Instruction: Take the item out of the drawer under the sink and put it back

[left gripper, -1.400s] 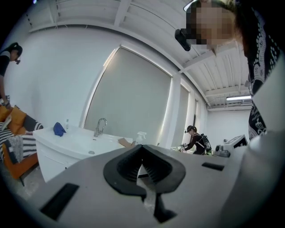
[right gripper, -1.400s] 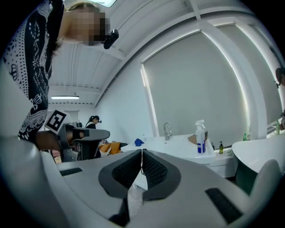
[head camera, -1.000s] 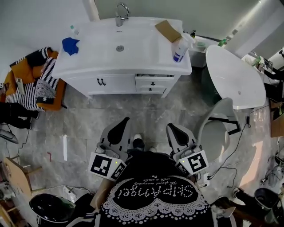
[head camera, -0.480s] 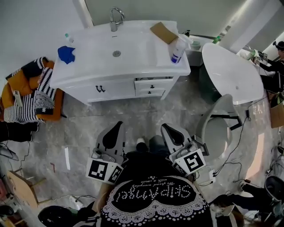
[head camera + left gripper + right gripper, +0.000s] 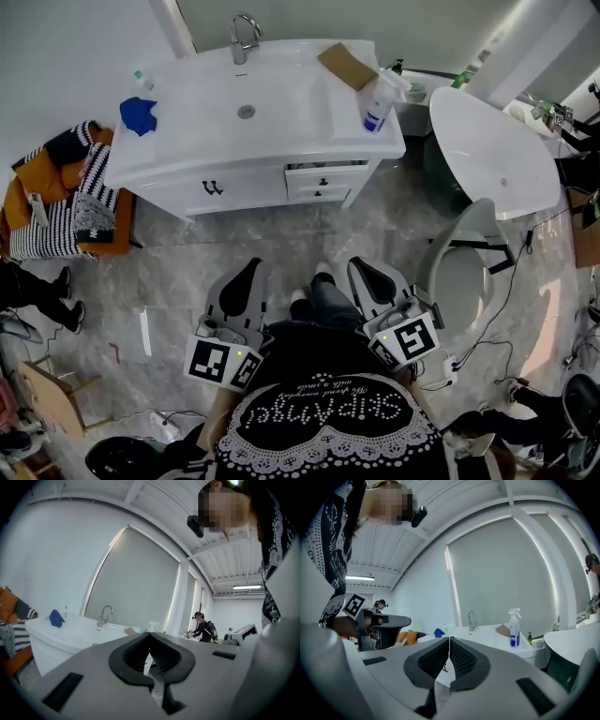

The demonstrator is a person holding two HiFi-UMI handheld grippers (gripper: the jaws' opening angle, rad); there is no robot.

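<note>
Left gripper and right gripper both clamped shut on nothing, side by side, pointed at the vanity with a wide stretch of bare floor between. Two small drawers under the counter's right end, fronts flush and shut, item not visible in any view. Toilet close beside the right gripper, chair heaped with clothes just beside the vanity's left edge.
</note>
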